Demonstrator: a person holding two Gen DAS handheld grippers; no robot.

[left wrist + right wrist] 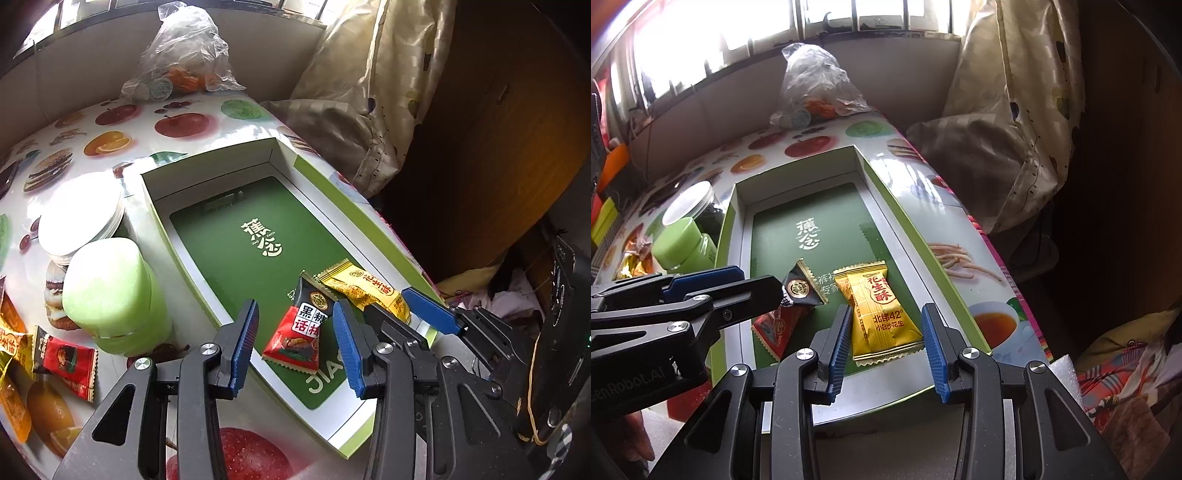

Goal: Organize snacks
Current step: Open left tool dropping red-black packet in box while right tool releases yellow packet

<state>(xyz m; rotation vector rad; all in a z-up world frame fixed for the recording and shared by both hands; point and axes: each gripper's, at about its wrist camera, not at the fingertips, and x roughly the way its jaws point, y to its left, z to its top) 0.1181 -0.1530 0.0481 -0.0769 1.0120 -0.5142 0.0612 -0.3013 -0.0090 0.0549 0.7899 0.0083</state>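
Left gripper (295,332): jaws spread, red packet (295,334) lying loose between them in the box (159,210). Right gripper (884,341): jaws spread, clear of the yellow packet (882,314) in the box. Loose packets (62,356) and green jar (110,291) left of box. Bag (181,55) at far edge.

Both wrist cameras look steeply down, close over the green box (236,173), from its near end.

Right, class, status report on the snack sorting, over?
Left tongs open, red packet lying loose between them in the green box. Right tongs open around the yellow packet. More packets wait on the table; nothing in the way.
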